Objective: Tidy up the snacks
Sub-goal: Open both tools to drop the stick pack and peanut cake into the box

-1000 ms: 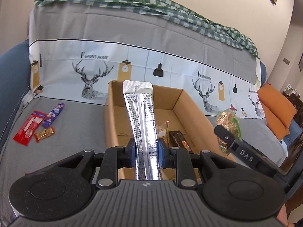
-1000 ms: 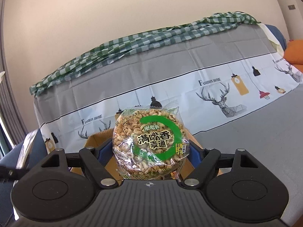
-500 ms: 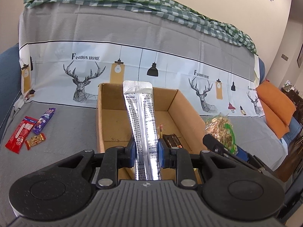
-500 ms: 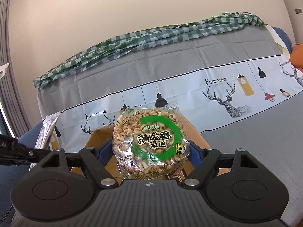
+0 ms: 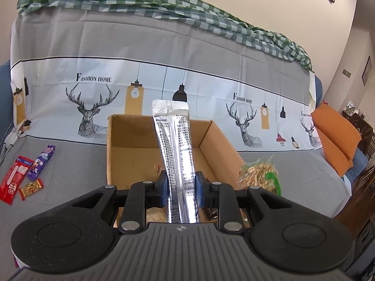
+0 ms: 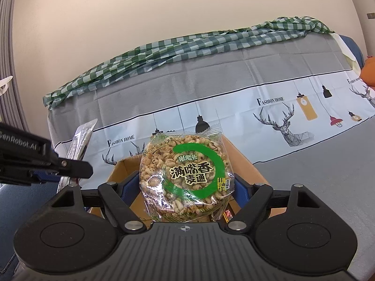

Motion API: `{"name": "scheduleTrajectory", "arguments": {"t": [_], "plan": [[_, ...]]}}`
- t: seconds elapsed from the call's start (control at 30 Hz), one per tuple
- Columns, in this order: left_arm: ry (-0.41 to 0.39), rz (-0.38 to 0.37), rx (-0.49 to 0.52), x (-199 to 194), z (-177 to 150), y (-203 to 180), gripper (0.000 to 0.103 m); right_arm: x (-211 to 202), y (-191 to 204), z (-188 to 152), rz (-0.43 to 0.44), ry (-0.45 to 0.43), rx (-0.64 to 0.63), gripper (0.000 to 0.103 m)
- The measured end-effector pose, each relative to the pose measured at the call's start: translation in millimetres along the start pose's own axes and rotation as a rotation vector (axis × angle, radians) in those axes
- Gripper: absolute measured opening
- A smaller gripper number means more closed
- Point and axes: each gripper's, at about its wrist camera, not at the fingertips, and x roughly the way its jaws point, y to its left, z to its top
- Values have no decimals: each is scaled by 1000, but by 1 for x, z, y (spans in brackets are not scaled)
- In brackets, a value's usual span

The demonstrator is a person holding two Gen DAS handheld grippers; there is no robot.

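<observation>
**Both claws loaded over the cardboard box**

The left claw (image 5: 181, 188) is clamped on a long silver foil sachet (image 5: 174, 145), its blue pads pressing the packet's lower part from both sides. The sachet stands up and away from the claw, its printed back facing the camera and its crimped top edge reaching above the far wall of the open cardboard box (image 5: 131, 140). The box sits on a sofa seat covered with a grey cloth (image 5: 70, 164); a few small snacks lie on its floor, mostly hidden behind the claw.

The right claw (image 6: 186, 187) is clamped on a round clear bag of puffed cereal rings (image 6: 185, 171) with a green ring and Chinese lettering on its label. The bag stands upright between the blue pads, which are set wide to take its width. It is held just above the near right part of the box, whose brown walls show behind and under it. In the left wrist view the same bag shows just past the right wall of the box.

On the seat to the left of the box, well apart from it, lie three more snacks: a red wrapper (image 5: 13, 181), a purple bar (image 5: 41, 162) touching it, and a small orange-gold sweet (image 5: 31, 187) just beside both.

A deer-and-lamp print cover (image 5: 164, 82) hangs down the sofa back, with a green checked cloth (image 5: 140, 7) along the top. An orange cushion (image 5: 335, 138) lies at the right end.
</observation>
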Motion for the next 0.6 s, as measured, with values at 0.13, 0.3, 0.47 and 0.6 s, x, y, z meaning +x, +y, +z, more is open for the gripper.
{"name": "scheduleTrajectory", "arguments": {"t": [0.13,0.3,0.47,0.6], "plan": [[-6,-4,-2,4,7,-1,26,0,-1,1,4,-1,-6,81],[-34,-37,-30,4,14,3,64,2,2,1,-16,1,-14,85],[-73,-14,-29,-8,7,18,64,4,1,1,-2,2,-9,90],[-99,26,-21,-28,-10,50,54,4,6,0,-6,7,-34,90]]}}
